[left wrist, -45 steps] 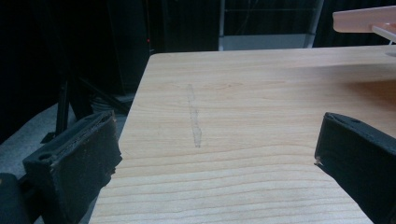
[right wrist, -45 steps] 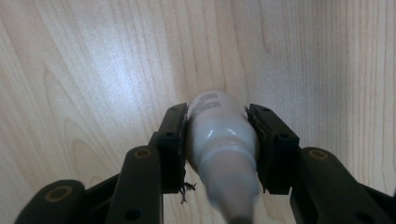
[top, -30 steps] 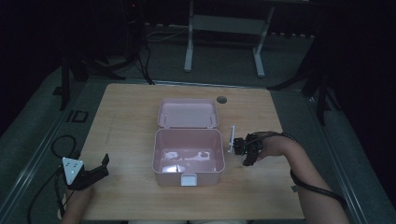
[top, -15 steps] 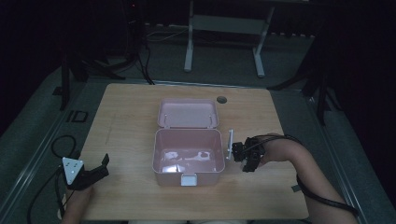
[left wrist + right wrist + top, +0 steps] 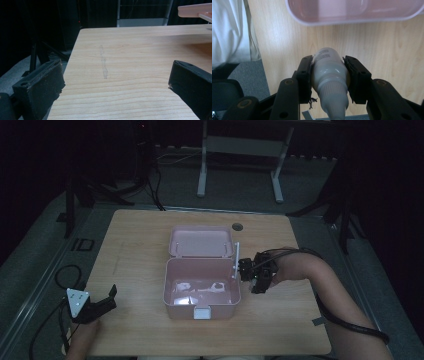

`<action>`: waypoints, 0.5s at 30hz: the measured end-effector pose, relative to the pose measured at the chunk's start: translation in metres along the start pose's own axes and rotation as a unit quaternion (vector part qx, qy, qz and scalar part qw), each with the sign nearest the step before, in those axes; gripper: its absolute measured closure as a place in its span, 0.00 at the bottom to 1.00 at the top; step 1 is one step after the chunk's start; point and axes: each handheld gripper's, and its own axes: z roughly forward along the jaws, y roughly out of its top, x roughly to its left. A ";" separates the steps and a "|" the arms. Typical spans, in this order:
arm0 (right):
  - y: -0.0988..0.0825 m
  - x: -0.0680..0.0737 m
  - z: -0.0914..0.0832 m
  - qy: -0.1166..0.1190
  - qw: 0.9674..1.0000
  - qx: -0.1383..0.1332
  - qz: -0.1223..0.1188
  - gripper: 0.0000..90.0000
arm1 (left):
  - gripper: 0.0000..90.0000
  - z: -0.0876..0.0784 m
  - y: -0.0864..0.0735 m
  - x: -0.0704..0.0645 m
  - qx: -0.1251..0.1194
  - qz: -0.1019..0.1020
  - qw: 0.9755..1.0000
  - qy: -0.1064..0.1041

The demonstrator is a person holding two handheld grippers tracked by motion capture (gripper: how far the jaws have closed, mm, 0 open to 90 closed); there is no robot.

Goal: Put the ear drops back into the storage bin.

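Note:
An open pink box [image 5: 172, 270] stands at the table's middle, its lid [image 5: 201, 241] laid back behind it. Just off its right wall my right gripper [image 5: 254, 272] hangs above the table. In the right gripper view this gripper [image 5: 329, 72] is shut on a small grey-white squeeze bottle [image 5: 329, 67], whose ribbed neck and nozzle point back at the camera. The box's rim [image 5: 352, 17] lies beyond it. My left gripper [image 5: 104, 301] rests at the front left of the table, away from the box. Its jaws [image 5: 115, 82] stand wide apart with only bare wood between them.
Some pale items [image 5: 200, 287] lie on the box's floor, too dim to name. A thin white strip [image 5: 236, 260] stands by the box's right wall. A round cable hole [image 5: 237, 227] sits at the table's far edge. A person's pale clothing [image 5: 232, 30] is near the front edge.
My right gripper has risen with the bottle and drawn closer to the box's right wall. The left gripper has stayed where it was.

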 end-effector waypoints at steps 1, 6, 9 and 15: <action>0.000 0.000 0.000 0.000 1.000 0.000 0.000 0.66 | 0.00 0.000 0.000 0.000 0.000 0.000 1.000 0.000; 0.018 -0.005 -0.020 -0.005 1.000 -0.011 -0.004 0.66 | 0.00 0.000 0.000 0.000 0.000 -0.001 1.000 -0.001; 0.027 -0.007 -0.024 -0.006 1.000 -0.013 -0.008 0.66 | 0.00 0.000 0.000 0.000 0.000 -0.001 1.000 -0.001; 0.042 -0.010 -0.017 -0.001 1.000 -0.020 -0.014 0.66 | 0.00 0.000 0.000 0.000 -0.001 -0.001 1.000 -0.001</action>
